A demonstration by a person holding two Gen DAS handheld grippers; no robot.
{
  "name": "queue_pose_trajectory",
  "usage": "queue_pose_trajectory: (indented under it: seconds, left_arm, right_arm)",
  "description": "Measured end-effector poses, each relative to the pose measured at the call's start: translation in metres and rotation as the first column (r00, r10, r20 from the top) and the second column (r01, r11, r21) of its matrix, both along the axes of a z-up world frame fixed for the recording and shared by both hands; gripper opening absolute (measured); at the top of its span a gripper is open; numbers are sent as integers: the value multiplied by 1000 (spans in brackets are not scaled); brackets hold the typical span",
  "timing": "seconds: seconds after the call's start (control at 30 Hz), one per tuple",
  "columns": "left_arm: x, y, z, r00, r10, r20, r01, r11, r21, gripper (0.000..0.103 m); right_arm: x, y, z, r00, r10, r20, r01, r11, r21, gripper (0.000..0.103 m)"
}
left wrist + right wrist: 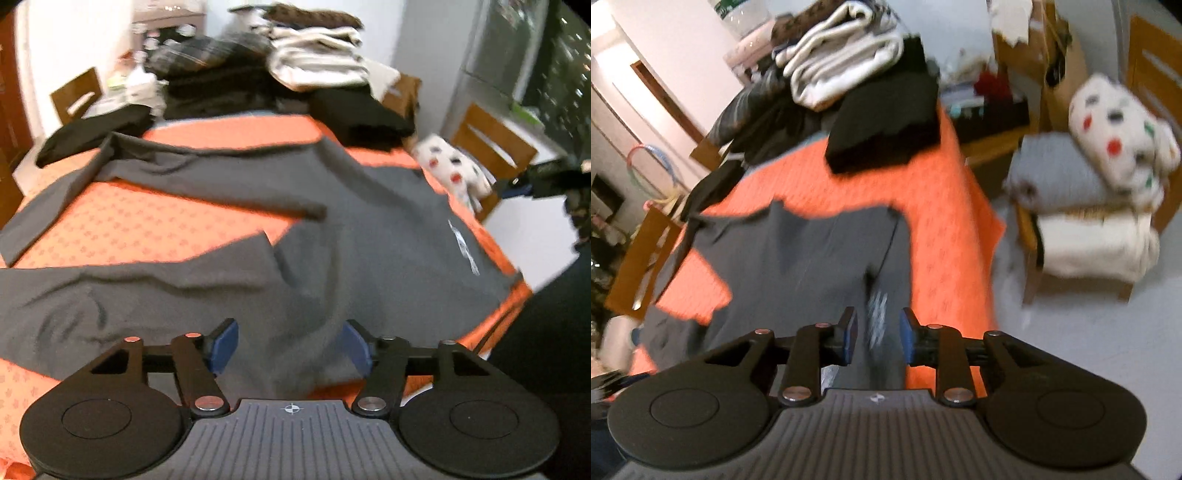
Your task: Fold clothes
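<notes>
A dark grey long-sleeved shirt [332, 236] lies spread on the orange patterned cloth [122, 225] of the table, one sleeve folded across it, a white print near its right edge. My left gripper [290, 345] is open just above the shirt's near hem, with grey cloth showing between the blue pads [223, 345]. In the right wrist view the same shirt [812, 251] lies ahead. My right gripper [879, 338] is open over its near edge by the white print, holding nothing.
Stacks of folded black and white clothes [317, 62] fill the far end of the table; a folded black pile [886, 125] sits near the right edge. A chair [1086, 236] at the right holds folded grey, white and spotted clothes. Wooden chairs [75, 94] stand at the left.
</notes>
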State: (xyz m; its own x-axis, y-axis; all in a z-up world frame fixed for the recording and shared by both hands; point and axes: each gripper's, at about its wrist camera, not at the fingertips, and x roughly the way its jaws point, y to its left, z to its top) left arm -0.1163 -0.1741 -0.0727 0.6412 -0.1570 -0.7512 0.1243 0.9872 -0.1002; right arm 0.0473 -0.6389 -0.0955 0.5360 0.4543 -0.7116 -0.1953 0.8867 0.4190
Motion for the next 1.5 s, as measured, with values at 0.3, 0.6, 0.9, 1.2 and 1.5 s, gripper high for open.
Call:
queue_pose_trajectory:
  seconds: [0.3, 0.6, 0.9, 1.2, 1.5]
  left_arm:
    - [29, 4, 28, 990, 123, 70, -126, 992, 27, 75]
    - [37, 12, 29, 975, 213, 67, -217, 975, 52, 75]
    - [47, 28, 43, 930, 332, 159, -336, 942, -2, 75]
    - [69, 28, 43, 931, 319, 179, -333, 942, 51, 75]
    - [77, 64, 39, 919, 333, 212, -368, 917, 157, 75]
  right_arm:
    - [90, 28, -56, 997, 43, 71, -41, 999, -26, 36]
    - [132, 57, -80, 987, 134, 83, -132, 991, -35, 24]
    - [128, 23, -43, 994, -7, 108, 12, 999, -39, 3]
    - [144, 2, -52, 992, -86, 92, 98, 986, -134, 8]
    - [103, 12, -3, 983, -104, 149, 117, 990, -80, 29]
